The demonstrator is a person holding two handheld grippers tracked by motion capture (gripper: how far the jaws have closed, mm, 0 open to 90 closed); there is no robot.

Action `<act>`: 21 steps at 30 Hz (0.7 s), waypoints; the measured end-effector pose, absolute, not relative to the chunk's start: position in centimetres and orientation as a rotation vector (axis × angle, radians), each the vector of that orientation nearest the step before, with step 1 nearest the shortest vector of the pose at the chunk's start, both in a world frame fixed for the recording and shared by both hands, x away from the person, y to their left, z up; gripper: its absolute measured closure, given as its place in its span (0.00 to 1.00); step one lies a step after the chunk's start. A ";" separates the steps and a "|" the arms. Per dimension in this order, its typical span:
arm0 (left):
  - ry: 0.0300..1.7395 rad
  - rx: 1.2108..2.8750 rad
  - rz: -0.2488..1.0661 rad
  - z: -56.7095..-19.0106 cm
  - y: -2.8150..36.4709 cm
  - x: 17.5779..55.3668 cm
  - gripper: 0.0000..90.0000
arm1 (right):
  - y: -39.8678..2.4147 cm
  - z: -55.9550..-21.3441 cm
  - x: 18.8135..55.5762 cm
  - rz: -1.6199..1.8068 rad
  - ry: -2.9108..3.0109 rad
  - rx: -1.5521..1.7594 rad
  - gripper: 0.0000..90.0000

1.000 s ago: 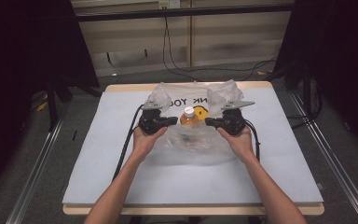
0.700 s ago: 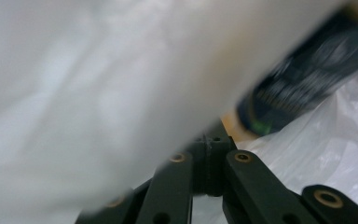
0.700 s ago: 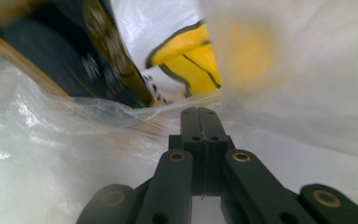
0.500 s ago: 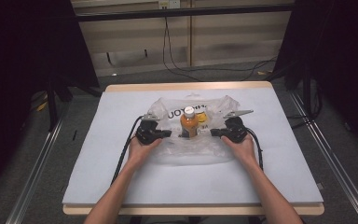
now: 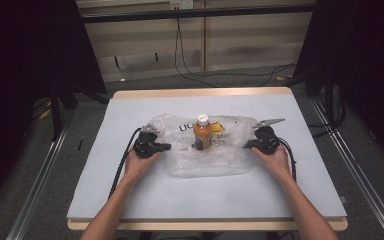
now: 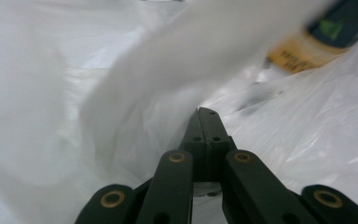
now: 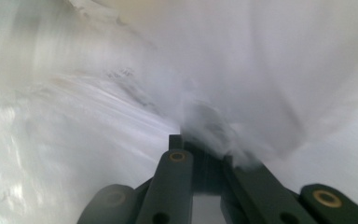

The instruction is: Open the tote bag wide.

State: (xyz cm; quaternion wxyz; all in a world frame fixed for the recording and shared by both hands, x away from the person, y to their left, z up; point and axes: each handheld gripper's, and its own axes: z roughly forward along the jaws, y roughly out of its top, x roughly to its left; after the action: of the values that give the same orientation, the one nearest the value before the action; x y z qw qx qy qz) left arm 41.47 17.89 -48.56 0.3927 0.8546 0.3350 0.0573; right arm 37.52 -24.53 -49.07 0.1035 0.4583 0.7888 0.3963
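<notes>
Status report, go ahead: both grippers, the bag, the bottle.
Left gripper shut on plastic bag, left edge. Right gripper shut on its right edge. Orange bottle upright mid-bag. Nothing in the way.

Glossy crinkled clear plastic bag [image 5: 205,150], matt pale table cover [image 5: 130,200], wooden table edge [image 5: 200,92]
</notes>
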 end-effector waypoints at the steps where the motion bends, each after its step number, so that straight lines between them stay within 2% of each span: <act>1: 0.834 2.166 0.141 -48.6 18.3 41.5 1.00 | -24.9 -49.2 37.4 1.190 2.319 1.373 1.00; 2: 0.908 2.132 0.112 -48.7 18.3 41.0 1.00 | -25.2 -49.2 37.3 1.186 2.310 1.377 1.00; 3: 0.841 2.141 0.131 -48.8 18.8 41.4 1.00 | -25.2 -49.1 37.2 1.179 2.306 1.376 1.00; 9: 0.823 2.118 0.150 -48.7 18.8 40.9 1.00 | -24.8 -49.2 36.9 1.206 2.298 1.346 1.00; 21: 0.652 2.006 0.178 -45.0 18.9 38.7 1.00 | -23.9 -45.9 34.2 1.378 2.264 1.224 1.00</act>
State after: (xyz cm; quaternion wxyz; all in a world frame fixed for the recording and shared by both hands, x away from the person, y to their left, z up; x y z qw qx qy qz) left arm 38.66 18.92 -44.98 0.4904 0.8259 0.2684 0.0734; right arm 34.15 -23.94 -45.93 0.1111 0.4166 0.7707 0.4693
